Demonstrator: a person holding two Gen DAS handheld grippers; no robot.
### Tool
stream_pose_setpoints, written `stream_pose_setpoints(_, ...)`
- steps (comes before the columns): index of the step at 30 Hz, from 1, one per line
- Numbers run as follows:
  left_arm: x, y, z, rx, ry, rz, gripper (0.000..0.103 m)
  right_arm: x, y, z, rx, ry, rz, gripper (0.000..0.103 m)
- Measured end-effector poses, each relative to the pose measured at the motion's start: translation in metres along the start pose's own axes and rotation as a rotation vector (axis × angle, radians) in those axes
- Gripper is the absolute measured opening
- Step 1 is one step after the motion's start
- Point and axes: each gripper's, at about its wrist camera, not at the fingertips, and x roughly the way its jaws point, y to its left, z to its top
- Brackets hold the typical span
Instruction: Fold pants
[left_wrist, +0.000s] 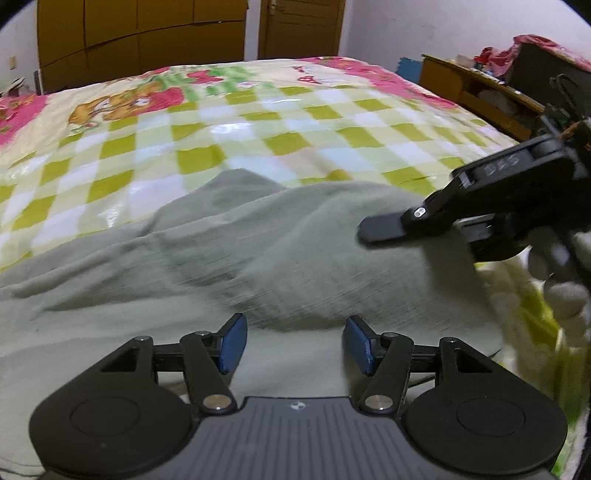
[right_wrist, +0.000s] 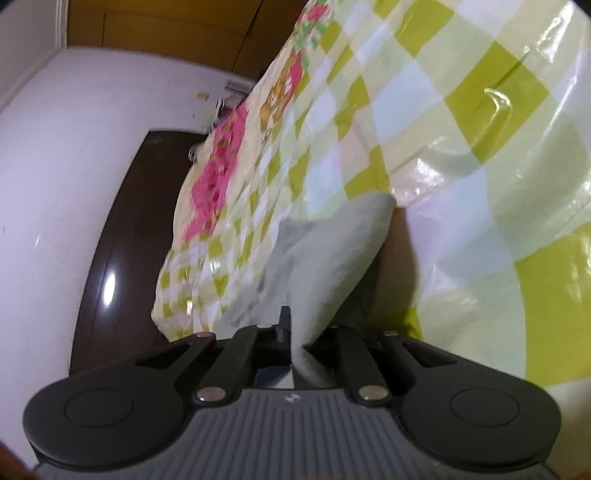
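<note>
So the right hand-held gripper (right_wrist: 291, 343) is pinching the rumpled grey-green cotton pants (left_wrist: 229, 251), while the left hand-held gripper (left_wrist: 291, 343) hovers half-open just above them.

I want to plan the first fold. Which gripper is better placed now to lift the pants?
Right. The right gripper is already shut on a fold of the grey pants, while the left gripper is open above the cloth, holding nothing.

Far half of checkered bed cover (left_wrist: 258, 122) bare, open passage. Bunched grey pants (left_wrist: 229, 251) fill the near half. Right gripper (left_wrist: 380, 229) crosses from the right side. Wooden cabinet (left_wrist: 476, 96) flanks the bed's right edge
</note>
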Motion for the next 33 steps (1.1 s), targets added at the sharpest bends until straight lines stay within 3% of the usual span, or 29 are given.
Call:
stream_pose_setpoints(2,-0.005,0.000,0.000,0.007,-0.006,0.008,0.069,0.000,-0.002,0.000,-0.016,-0.002,-0.013,0.012)
stream_pose_setpoints(4,-0.013,0.005,0.000,0.006,-0.020,0.024,0.069,0.002,-0.005,-0.001,-0.025,-0.001,-0.027,0.020)
stream_pose_setpoints(6,-0.018,0.014,0.000,-0.001,-0.032,0.040,0.069,0.004,-0.005,-0.004,-0.041,0.006,-0.030,0.041)
stream_pose_setpoints(8,-0.018,0.021,-0.001,-0.010,-0.031,0.057,0.069,0.007,-0.005,-0.007,-0.046,0.008,-0.014,0.053)
stream_pose_setpoints(10,-0.018,0.029,-0.003,-0.019,-0.028,0.070,0.069,0.012,-0.004,-0.009,-0.042,0.030,-0.011,0.053)
stream_pose_setpoints(11,-0.017,0.032,-0.004,-0.020,-0.028,0.073,0.069,0.015,-0.003,-0.009,-0.045,0.048,-0.012,0.052)
stream_pose_setpoints(13,-0.019,0.037,-0.007,-0.020,-0.038,0.094,0.069,0.016,-0.001,-0.010,-0.043,0.067,-0.049,0.038)
stream_pose_setpoints(15,-0.024,0.046,-0.010,-0.036,-0.060,0.131,0.069,0.014,0.000,-0.011,-0.024,0.072,-0.069,0.009)
stream_pose_setpoints(16,-0.025,0.052,-0.011,-0.056,-0.072,0.158,0.069,0.010,0.003,-0.011,-0.018,0.065,-0.069,0.007)
stream_pose_setpoints(21,-0.028,0.081,-0.019,-0.150,-0.115,0.280,0.069,-0.003,0.032,-0.010,-0.063,0.018,-0.087,0.006)
stream_pose_setpoints(23,-0.022,0.087,-0.018,-0.138,-0.094,0.266,0.070,-0.002,0.044,-0.006,-0.081,0.006,-0.089,0.006)
stream_pose_setpoints(25,-0.008,0.087,-0.016,-0.061,-0.020,0.272,0.073,0.000,0.058,-0.004,-0.103,0.001,-0.107,0.006)
stream_pose_setpoints(33,-0.046,0.106,-0.031,-0.162,-0.119,0.219,0.073,0.019,0.126,0.000,-0.188,-0.001,-0.175,0.007)
